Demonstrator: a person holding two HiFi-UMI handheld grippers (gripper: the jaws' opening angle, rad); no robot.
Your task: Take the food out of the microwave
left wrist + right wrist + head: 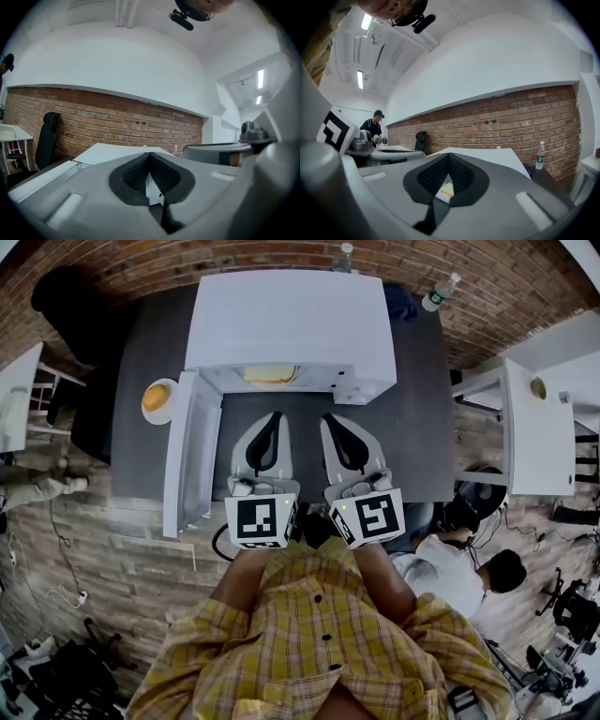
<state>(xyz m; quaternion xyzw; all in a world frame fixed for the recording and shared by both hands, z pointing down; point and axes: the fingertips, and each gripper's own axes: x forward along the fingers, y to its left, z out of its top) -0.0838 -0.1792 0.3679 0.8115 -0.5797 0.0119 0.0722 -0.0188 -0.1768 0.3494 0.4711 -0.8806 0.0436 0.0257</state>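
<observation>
The white microwave (291,320) stands at the back of the dark table (422,427) with its door (192,460) swung open to the left. A pale yellow dish of food (269,374) shows inside its cavity, and a sliver of the food (446,190) shows in the right gripper view. My left gripper (275,415) and right gripper (328,416) hover side by side just in front of the opening, both shut and empty. In the gripper views, the left gripper (150,154) and right gripper (449,156) point level at the microwave (117,152).
A small plate with an orange food item (157,399) sits on the table left of the open door. Water bottles (439,292) stand behind the microwave by the brick wall. White side tables (534,427) flank the table. Another person (375,127) stands far off.
</observation>
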